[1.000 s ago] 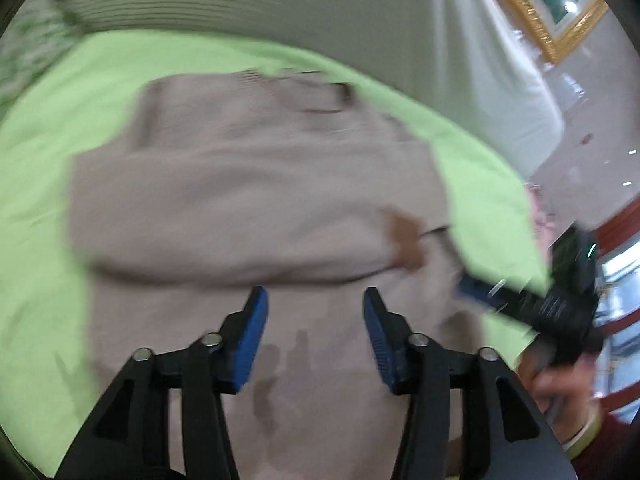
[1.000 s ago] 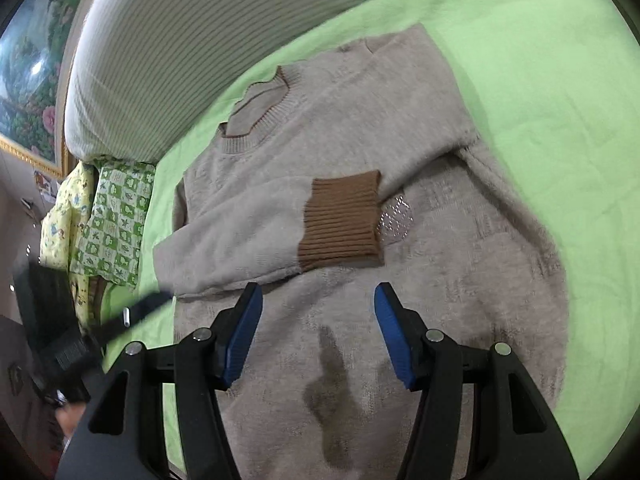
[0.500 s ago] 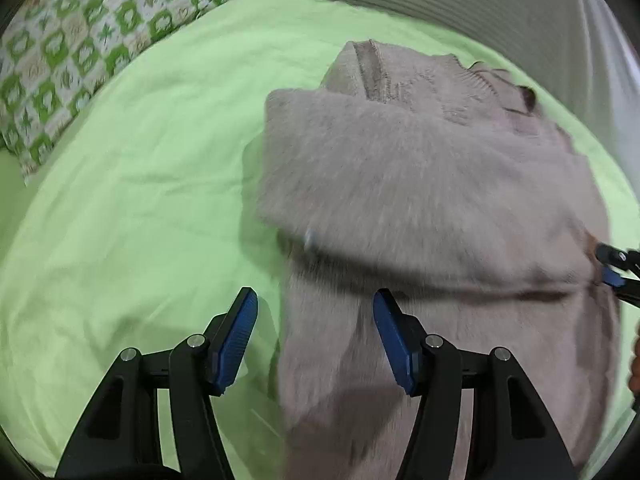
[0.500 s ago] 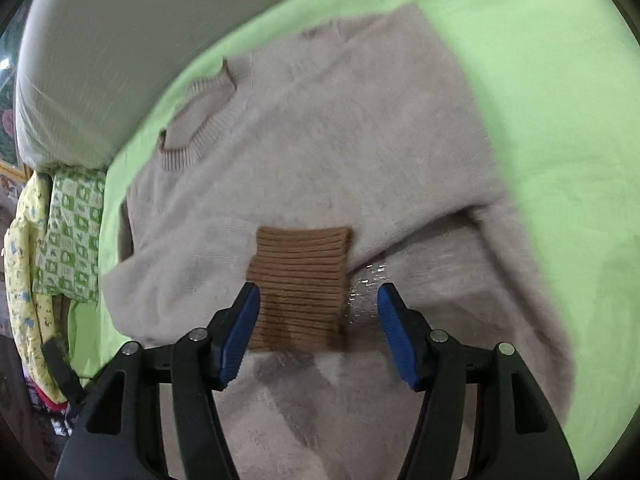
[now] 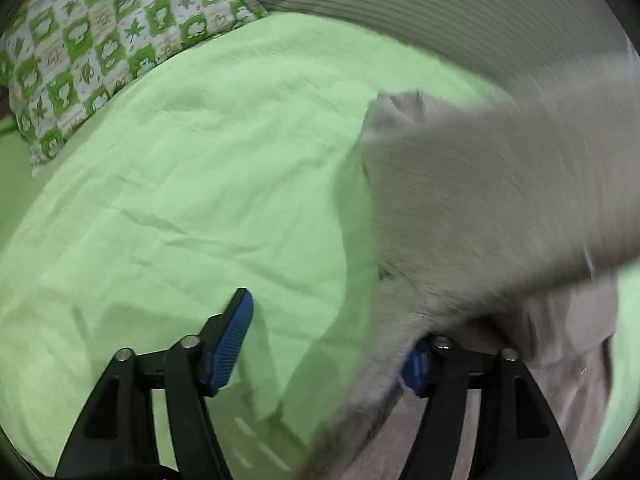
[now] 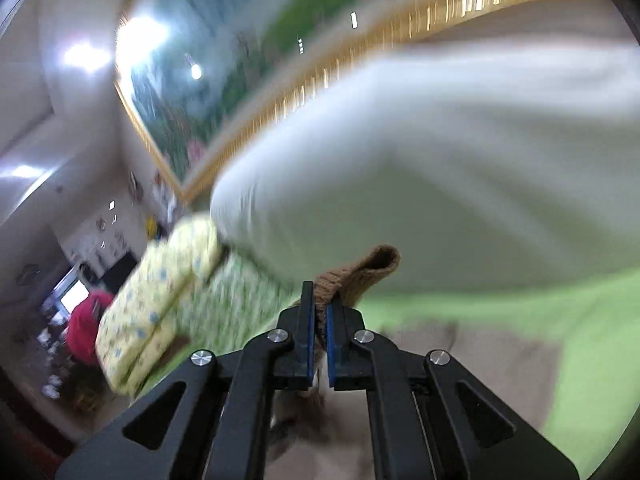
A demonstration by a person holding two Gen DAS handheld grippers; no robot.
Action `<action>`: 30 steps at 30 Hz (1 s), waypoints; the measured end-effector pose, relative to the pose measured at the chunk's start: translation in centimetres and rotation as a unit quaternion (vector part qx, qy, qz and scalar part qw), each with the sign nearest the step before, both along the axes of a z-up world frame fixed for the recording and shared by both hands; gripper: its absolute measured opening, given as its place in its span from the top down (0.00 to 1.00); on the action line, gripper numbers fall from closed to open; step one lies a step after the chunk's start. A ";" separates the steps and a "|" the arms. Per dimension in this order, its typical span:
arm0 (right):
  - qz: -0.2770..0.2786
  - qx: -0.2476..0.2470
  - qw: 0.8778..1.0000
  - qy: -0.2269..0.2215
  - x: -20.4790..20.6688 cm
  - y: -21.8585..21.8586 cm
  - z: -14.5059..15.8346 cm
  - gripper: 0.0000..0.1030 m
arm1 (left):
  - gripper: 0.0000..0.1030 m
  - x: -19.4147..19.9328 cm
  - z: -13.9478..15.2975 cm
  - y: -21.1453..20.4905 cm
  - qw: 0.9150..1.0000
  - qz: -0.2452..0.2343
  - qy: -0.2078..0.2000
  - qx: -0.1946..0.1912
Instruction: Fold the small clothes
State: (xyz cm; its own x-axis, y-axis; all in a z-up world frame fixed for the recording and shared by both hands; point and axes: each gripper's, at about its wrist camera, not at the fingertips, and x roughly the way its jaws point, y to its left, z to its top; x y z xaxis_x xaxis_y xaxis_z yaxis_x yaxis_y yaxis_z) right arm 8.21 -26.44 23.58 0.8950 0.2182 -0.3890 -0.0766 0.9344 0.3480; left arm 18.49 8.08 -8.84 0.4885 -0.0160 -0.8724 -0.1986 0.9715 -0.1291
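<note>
A beige knit sweater (image 5: 480,208) lies on the green sheet (image 5: 200,180), blurred, on the right of the left wrist view. My left gripper (image 5: 332,340) is open; its left finger (image 5: 232,336) is over bare sheet and its right finger is partly hidden behind the sweater's lifted edge. My right gripper (image 6: 318,312) is shut on the sweater's brown ribbed cuff (image 6: 360,272), which sticks up above the pads. The sweater body (image 6: 460,360) shows below it.
A green-and-white checked pillow (image 5: 92,48) lies at the far left. A large striped white cushion (image 6: 440,160) stands along the back. A yellow patterned pillow (image 6: 160,300), a gold-framed picture (image 6: 224,80) and the room beyond show at left.
My right gripper closed on the brown cuff and lifted it, tilting up toward the wall. My left gripper moved left, so the sweater now sits to its right with an edge raised.
</note>
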 end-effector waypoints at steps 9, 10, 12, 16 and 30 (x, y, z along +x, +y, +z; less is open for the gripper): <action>-0.122 0.044 0.965 0.226 -3.8 -10.4 -16.7 0.95 | 0.34 -0.8 0.1 -0.2 0.998 0.059 -0.013 -0.014; -0.127 0.056 0.962 0.235 -4.2 -10.7 -17.9 0.95 | 0.35 -0.8 0.3 -0.7 0.999 0.051 -0.015 -0.003; -0.123 0.059 0.959 0.250 -4.5 -10.0 -19.4 0.95 | 0.35 -0.5 0.7 -2.5 0.999 0.020 -0.015 0.029; -0.094 0.048 0.963 0.247 -3.4 -8.2 -18.7 0.95 | 0.35 0.4 1.2 -5.0 0.998 -0.021 -0.017 0.062; -0.052 0.003 0.982 0.183 -1.6 -7.4 -15.8 0.95 | 0.54 -1.1 0.0 1.0 0.993 0.105 -0.034 -0.037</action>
